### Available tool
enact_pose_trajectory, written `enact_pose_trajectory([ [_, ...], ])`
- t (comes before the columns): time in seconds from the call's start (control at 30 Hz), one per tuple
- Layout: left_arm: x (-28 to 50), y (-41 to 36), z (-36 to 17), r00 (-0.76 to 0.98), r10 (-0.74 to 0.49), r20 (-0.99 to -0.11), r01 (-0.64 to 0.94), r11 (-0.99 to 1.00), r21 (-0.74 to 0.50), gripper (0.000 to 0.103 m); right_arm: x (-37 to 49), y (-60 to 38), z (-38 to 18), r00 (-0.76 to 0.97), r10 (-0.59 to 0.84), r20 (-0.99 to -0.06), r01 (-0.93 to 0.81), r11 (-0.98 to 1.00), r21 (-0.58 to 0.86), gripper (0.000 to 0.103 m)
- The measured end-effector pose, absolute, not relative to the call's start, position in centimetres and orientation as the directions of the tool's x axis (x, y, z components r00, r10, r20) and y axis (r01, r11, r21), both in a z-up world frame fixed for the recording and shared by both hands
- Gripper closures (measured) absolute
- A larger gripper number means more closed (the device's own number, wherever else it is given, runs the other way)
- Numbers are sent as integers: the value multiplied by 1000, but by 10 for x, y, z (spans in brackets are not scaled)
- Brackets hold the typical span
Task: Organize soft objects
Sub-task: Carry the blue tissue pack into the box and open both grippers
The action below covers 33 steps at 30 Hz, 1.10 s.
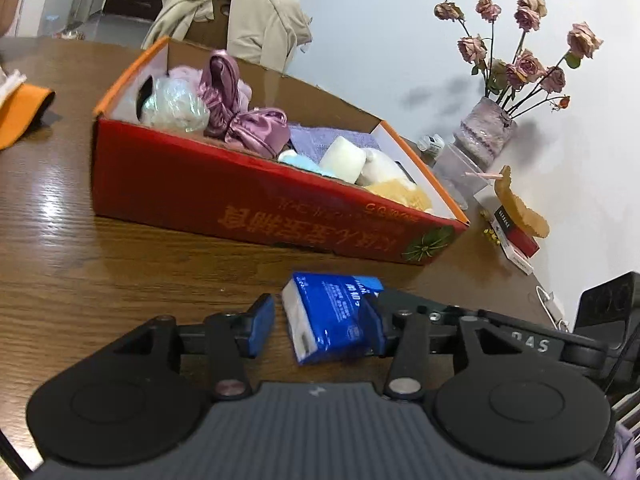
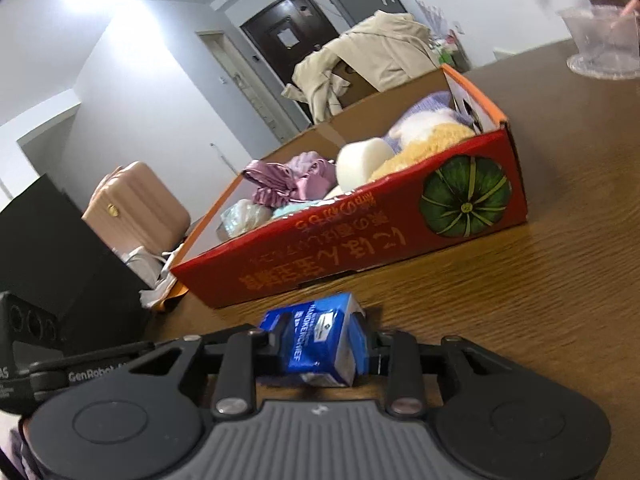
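The right gripper pinches the blue tissue pack between its jaws, near the red box. The left gripper jaws are spread, one finger touching the tissue pack.

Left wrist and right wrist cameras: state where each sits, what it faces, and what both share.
Left wrist: on the left gripper, facing the red box with a vase of dried roses behind; its own fingers flank the blue tissue pack.
Right wrist: on the right gripper, facing the box's pumpkin-printed side toward a dark door; its fingers pinch the pack.
Shared: box, pack, beige coat.
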<state>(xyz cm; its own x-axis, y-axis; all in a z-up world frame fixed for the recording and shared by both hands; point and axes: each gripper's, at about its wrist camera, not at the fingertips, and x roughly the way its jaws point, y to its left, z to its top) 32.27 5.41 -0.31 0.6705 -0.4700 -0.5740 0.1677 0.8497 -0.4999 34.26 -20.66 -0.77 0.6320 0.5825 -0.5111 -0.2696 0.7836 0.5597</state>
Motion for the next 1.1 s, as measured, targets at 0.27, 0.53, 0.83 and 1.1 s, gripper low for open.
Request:
enact_pose_trajectory([
  [0.27,296,43,0,656,-479,-583,170,847,-504,67,316,-210,-4,634,577,-515,-273,790,549,82],
  [0.53,263,34,32,710,-453,-539,209,867,-453,67,282,-214,23,673,578,-462,-320,790,522,82],
  [0.83,320,43,103,817,-396,-419,249,898,-364,69,349,-203,88,701,626,-342,-445,758,476,82],
  [1.1,440,70,83,784,-351,-512,148,907,-395,71,471,-161,68,669,609,-426,-400,778,484,83],
])
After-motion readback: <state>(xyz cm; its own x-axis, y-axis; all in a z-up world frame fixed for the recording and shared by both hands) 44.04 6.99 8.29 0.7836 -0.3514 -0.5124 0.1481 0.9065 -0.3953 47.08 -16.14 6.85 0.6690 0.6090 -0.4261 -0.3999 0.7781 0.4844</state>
